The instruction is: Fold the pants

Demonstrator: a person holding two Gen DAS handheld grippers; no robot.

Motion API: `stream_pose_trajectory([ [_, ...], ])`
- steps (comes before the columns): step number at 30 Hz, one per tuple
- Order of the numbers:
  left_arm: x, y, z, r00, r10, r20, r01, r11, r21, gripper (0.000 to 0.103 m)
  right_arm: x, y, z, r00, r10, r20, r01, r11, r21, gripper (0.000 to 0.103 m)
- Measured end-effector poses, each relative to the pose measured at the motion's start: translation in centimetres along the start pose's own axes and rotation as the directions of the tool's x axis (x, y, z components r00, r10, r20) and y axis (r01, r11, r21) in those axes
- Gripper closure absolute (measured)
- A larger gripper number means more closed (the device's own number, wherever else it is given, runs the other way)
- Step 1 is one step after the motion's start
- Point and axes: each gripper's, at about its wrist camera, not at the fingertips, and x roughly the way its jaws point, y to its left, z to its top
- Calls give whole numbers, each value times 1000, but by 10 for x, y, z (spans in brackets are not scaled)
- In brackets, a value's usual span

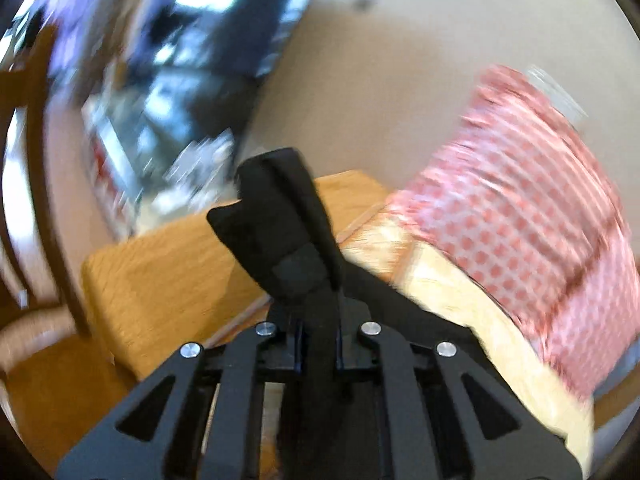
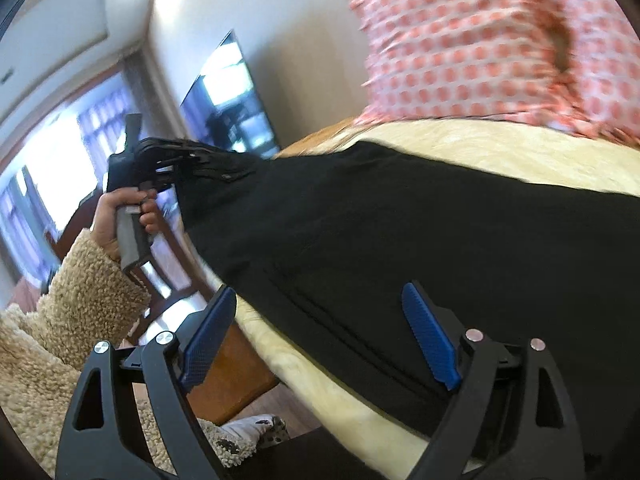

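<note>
The black pants [image 2: 400, 232] lie spread across a cream fleece blanket [image 2: 500, 152] on a bed. My left gripper [image 1: 318, 312] is shut on a bunched end of the pants [image 1: 280, 236] and holds it lifted off the bed. It also shows in the right wrist view [image 2: 188, 160], gripping the pants' far corner, held by a hand in a fleecy sleeve. My right gripper [image 2: 320, 340] is open, its blue pads [image 2: 430, 340] spread just above the near edge of the pants, holding nothing.
A pink dotted pillow [image 2: 480, 40] lies at the head of the bed, also in the left wrist view [image 1: 520, 220]. A wooden bed frame [image 1: 168, 280] and a wooden chair [image 1: 36, 240] stand to the left. A wall television [image 2: 232, 104] hangs behind.
</note>
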Motion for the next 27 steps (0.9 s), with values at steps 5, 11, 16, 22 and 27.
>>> stream_pose_trajectory([
  [5, -34, -128, -21, 970, -242, -19, 237, 927, 290, 94, -61, -29, -10, 983, -133, 125, 121, 987, 103, 16],
  [11, -72, -261, -129, 747, -563, -354, 664, 598, 448, 92, -134, -64, -29, 913, -330, 240, 265, 927, 264, 16],
  [16, -46, -294, -237, 629, -430, -648, 768, 475, 430, 92, -162, -90, -48, 875, -427, 228, 323, 866, 381, 16],
  [22, -63, -301, -221, 651, -506, -565, 758, 477, 446, 94, -174, -109, -55, 859, -456, 232, 327, 838, 436, 16],
  [27, -82, -317, -231, 652, -528, -544, 757, 420, 501, 93, -183, -113, -52, 839, -473, 271, 324, 832, 449, 16],
])
